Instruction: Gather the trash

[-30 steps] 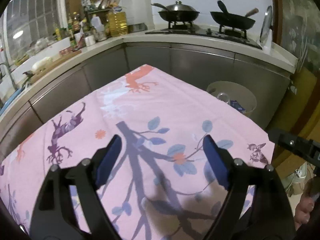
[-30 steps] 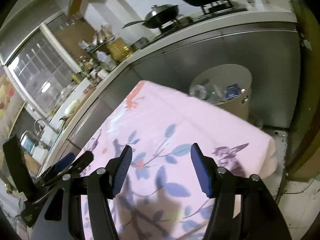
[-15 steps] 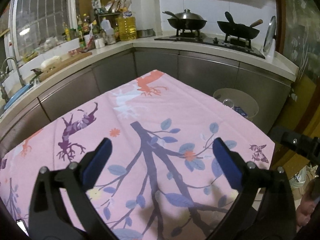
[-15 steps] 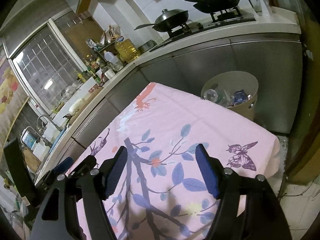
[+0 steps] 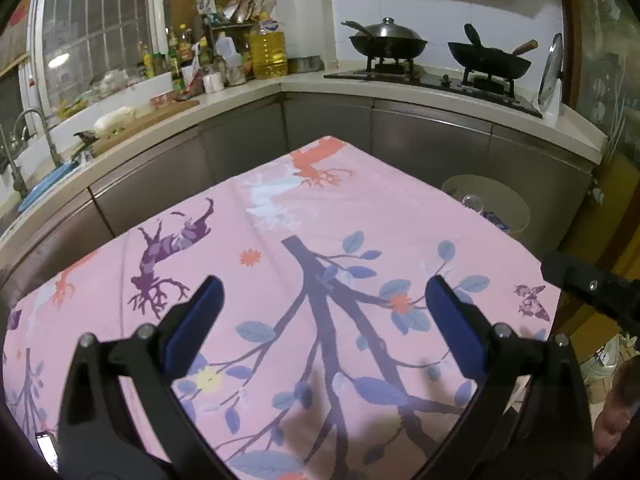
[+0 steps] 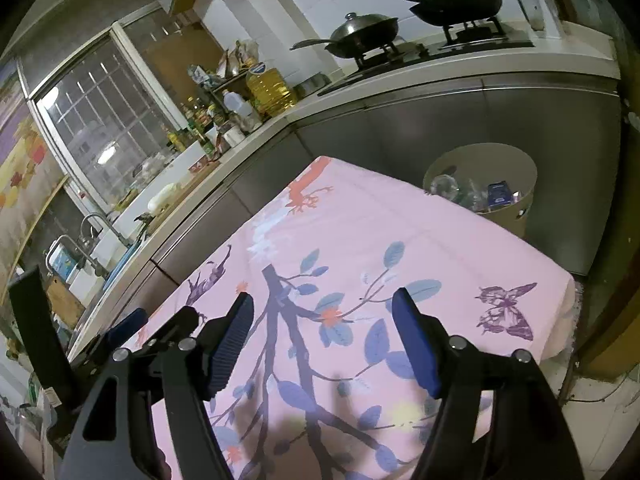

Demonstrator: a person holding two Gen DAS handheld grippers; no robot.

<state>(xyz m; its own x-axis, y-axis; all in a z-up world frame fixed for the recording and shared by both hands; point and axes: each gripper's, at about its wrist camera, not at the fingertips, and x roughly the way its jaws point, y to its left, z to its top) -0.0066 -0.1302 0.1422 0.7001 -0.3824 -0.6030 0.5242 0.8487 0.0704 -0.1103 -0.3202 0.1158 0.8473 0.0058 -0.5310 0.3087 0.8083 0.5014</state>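
While both tools hang above the pink floral tablecloth (image 5: pixel 360 220), nothing that looks like trash shows on the cloth in either view, so my judgement is that the collecting is finished or close to it, unless litter lies outside what the cameras take in.

Starting at the left, the left gripper (image 5: pixel 320 320) has its blue pads (image 5: pixel 194 326) spread wide with nothing between them. Under and ahead of it lies only printed fabric: branches, leaves, a small flower. Off its left side the cloth's edge runs beside the grey cabinet fronts (image 5: pixel 152 184) below the cluttered counter, so there is little spare room that way. Straight ahead the table's far corner points toward the stove with its two pans (image 5: pixel 386 40).

Moving right, the right gripper (image 6: pixel 322 336) also stands apart and empty, just beside its partner, part of whose frame shows at the left of the right wrist view. Ahead of it and to its right, past the far cloth edge and down on the floor against the cabinets, stands the beige bin (image 6: pixel 520 208). Inside it lie what looks like a clear bottle (image 6: pixel 442 184) and a blue packet (image 6: pixel 498 192), the trash already gathered there. The rest of the bin's contents are too small to name.

On this tool's right the cloth drops off at the butterfly print (image 6: pixel 506 312), with bare floor beyond; that side gives the freest room to swing out toward the bin.
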